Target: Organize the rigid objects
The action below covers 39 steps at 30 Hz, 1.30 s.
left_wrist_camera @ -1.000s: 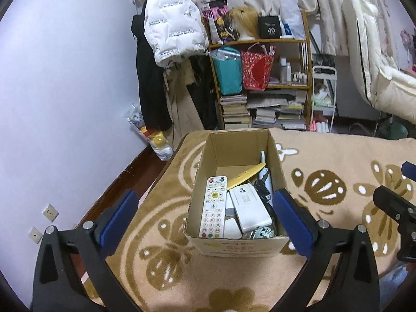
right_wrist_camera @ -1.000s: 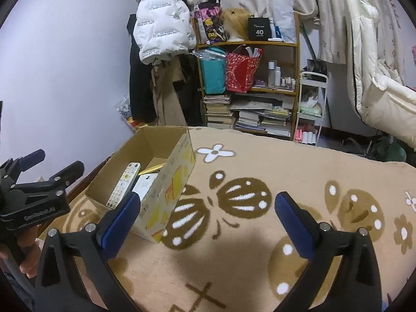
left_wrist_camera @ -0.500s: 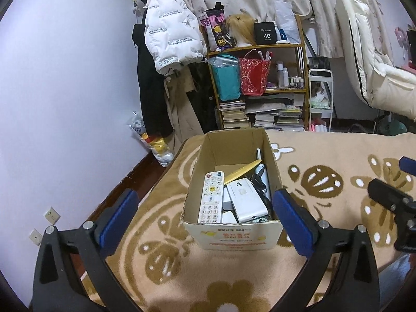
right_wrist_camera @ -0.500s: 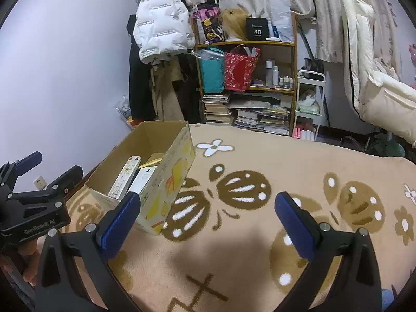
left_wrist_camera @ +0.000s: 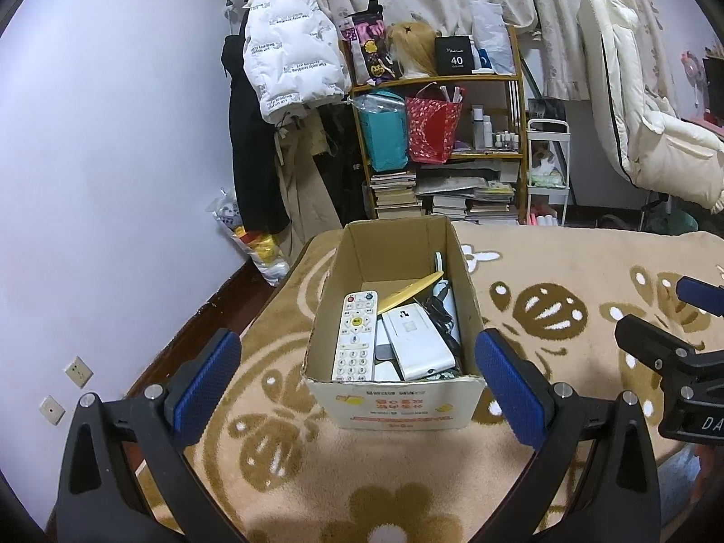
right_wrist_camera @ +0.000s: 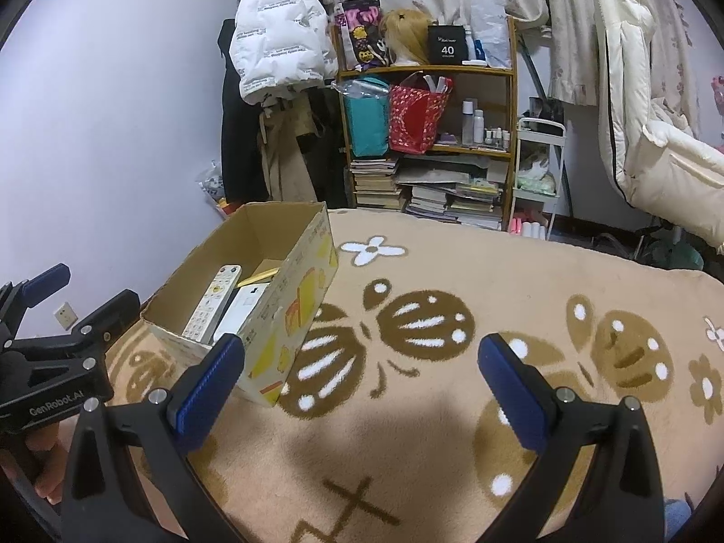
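Observation:
An open cardboard box (left_wrist_camera: pixel 398 407) (right_wrist_camera: pixel 298 298) stands on a beige patterned blanket (right_wrist_camera: pixel 452 280). Inside lie a white remote control (left_wrist_camera: pixel 355 335) (right_wrist_camera: pixel 212 301), a white flat device (left_wrist_camera: pixel 416 335) (right_wrist_camera: pixel 242 305), a yellow flat piece (left_wrist_camera: pixel 409 292) and black cables. My left gripper (left_wrist_camera: pixel 357 384) is open, its blue pads on either side of the box's near end, nothing between them. My right gripper (right_wrist_camera: pixel 362 389) hangs open over the bare blanket to the right of the box. Each gripper shows at the edge of the other's view.
A wooden shelf (left_wrist_camera: pixel 434 145) with books, bags and bottles stands at the back. Coats (left_wrist_camera: pixel 285 68) hang to its left beside a lilac wall. A white metal cart (left_wrist_camera: pixel 550 172) and cream bedding (left_wrist_camera: pixel 642 126) are at the right. Dark wooden floor (left_wrist_camera: pixel 212 316) shows left of the blanket.
Both grippers have drawn back and risen a little, so the box sits farther off in both views. Both stay open.

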Each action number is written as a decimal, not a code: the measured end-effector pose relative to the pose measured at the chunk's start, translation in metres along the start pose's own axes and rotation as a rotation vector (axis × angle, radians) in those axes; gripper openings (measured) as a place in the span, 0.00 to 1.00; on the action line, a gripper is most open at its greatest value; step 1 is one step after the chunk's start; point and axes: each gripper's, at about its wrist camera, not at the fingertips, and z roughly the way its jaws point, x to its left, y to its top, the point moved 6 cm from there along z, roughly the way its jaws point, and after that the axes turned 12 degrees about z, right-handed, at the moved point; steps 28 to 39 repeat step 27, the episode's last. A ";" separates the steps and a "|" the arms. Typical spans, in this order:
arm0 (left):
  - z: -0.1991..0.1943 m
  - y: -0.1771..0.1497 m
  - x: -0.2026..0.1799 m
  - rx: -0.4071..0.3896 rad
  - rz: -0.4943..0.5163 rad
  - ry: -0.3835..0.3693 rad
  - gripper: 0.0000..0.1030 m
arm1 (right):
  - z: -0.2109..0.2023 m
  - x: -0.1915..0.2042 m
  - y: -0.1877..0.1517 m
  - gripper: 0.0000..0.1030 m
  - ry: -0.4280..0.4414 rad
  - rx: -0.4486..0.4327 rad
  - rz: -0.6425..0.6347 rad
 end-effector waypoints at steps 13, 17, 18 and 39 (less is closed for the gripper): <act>0.002 -0.001 0.002 -0.002 -0.002 -0.014 0.99 | -0.002 -0.006 0.004 1.00 -0.010 -0.007 0.012; -0.001 -0.001 0.004 -0.014 -0.009 -0.011 0.99 | -0.001 -0.005 0.004 1.00 -0.017 -0.013 0.010; -0.001 -0.001 0.005 -0.015 -0.010 -0.011 0.99 | -0.002 -0.006 0.005 1.00 -0.021 -0.020 0.007; -0.006 0.000 0.007 -0.037 -0.019 -0.027 0.99 | -0.004 -0.012 0.010 1.00 -0.042 -0.053 0.029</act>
